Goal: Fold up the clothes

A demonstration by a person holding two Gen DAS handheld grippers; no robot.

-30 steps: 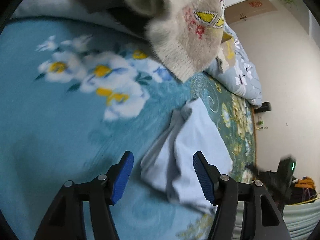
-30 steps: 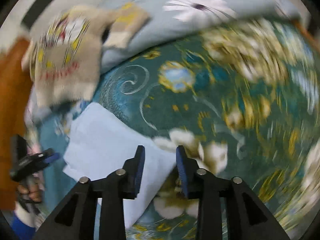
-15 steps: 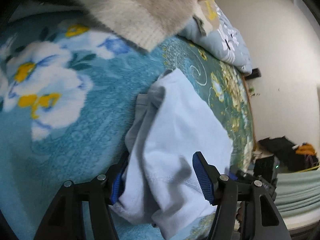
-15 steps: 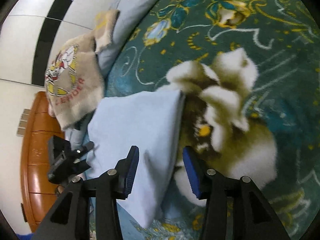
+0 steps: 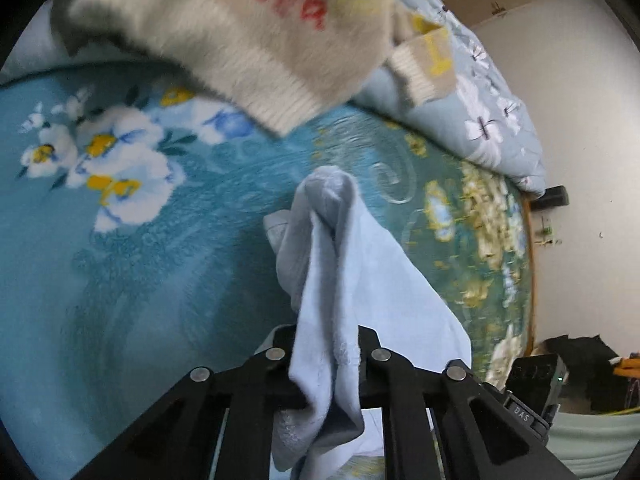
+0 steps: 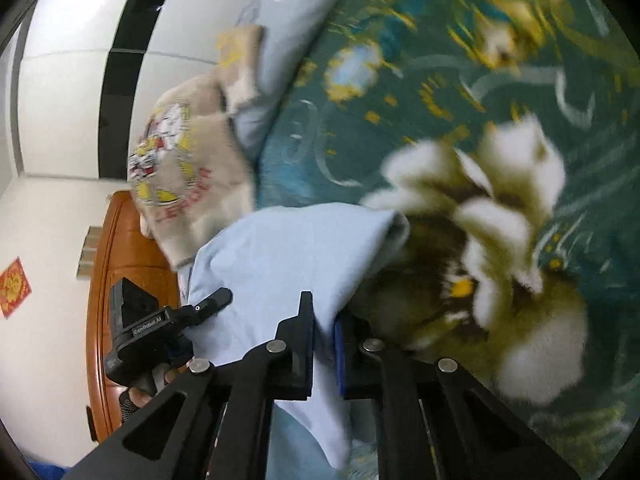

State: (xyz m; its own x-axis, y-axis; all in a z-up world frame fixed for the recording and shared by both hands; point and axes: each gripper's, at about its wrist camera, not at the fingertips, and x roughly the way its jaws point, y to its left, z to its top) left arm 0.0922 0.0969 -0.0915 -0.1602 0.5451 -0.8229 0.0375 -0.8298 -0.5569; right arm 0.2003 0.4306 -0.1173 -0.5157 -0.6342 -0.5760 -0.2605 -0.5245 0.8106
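Left gripper (image 5: 326, 354): jaws drawn in tight on a bunched fold of the light blue garment (image 5: 352, 276). The cloth rises between the fingers as a gathered ridge and hangs in a loose lobe below them. No gap shows between pad and cloth.

Right gripper (image 6: 323, 354): jaws nearly together, pinching an edge of the same garment (image 6: 288, 264). Blue pad of the right-hand finger (image 6: 339, 354) visible just beside the cloth; the other finger presses the fabric from the opposite side. A tail of cloth drops below the jaws.

Garment position: held up between the two tools, over the teal floral blanket (image 5: 132, 248) that covers the bed. In the right wrist view its far fold is rounded and sits over the blanket's large white flower pattern (image 6: 500, 216); whether it touches there, cannot tell.

Toward the head edge of the bed: a beige knit sweater (image 5: 256, 36) with red lettering and yellow patches, partly lying on a pale blue flowered quilt (image 5: 492, 120). The sweater is apart from the blue garment.

Right wrist view also takes in the left tool's black body (image 6: 148, 332), fingers of a hand (image 6: 160, 378) on its grip, and a brown wooden headboard (image 6: 108, 280) behind. Both views blurred in parts.
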